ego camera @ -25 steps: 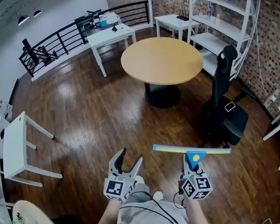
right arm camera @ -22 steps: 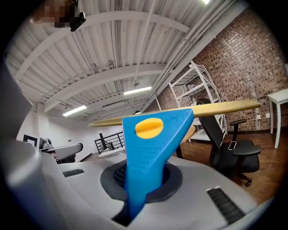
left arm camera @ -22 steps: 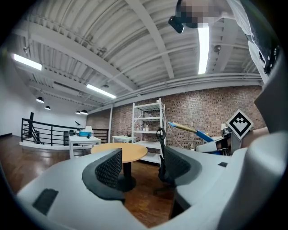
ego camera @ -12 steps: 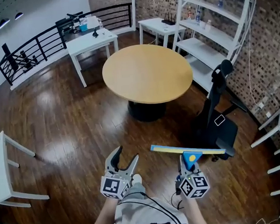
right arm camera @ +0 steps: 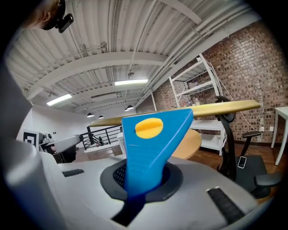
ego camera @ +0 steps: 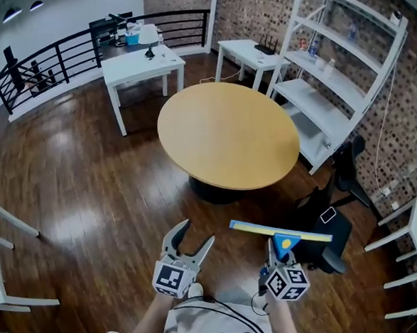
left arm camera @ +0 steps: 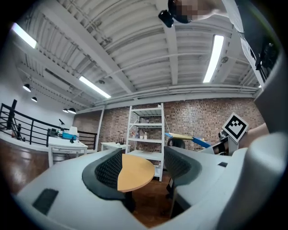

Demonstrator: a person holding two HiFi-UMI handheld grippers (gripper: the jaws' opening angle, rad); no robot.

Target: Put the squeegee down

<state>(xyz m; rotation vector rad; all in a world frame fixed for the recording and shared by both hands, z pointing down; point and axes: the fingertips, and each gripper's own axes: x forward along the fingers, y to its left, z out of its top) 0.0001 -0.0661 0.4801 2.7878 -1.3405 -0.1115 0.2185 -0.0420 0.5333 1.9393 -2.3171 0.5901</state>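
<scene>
My right gripper point(ego camera: 277, 248) is shut on the blue handle of a squeegee point(ego camera: 279, 234), whose yellow blade lies crosswise above the wooden floor. In the right gripper view the squeegee point(right arm camera: 150, 148) stands up from between the jaws of the right gripper point(right arm camera: 143, 179), blade across the top. My left gripper point(ego camera: 191, 243) is open and holds nothing; in its own view the left gripper point(left arm camera: 143, 168) frames the round wooden table point(left arm camera: 135, 173). That round table point(ego camera: 227, 134) stands ahead of both grippers, a little way off.
A black office chair point(ego camera: 336, 214) stands right of the squeegee, with a phone on its seat. White metal shelving point(ego camera: 345, 88) lines the brick wall at right. White tables point(ego camera: 141, 64) stand at the back by a black railing point(ego camera: 59, 62).
The view has advanced toward the round table, which is now larger and nearer. The office chair has slid to the right. Both grippers keep their pose and the squeegee stays held.
</scene>
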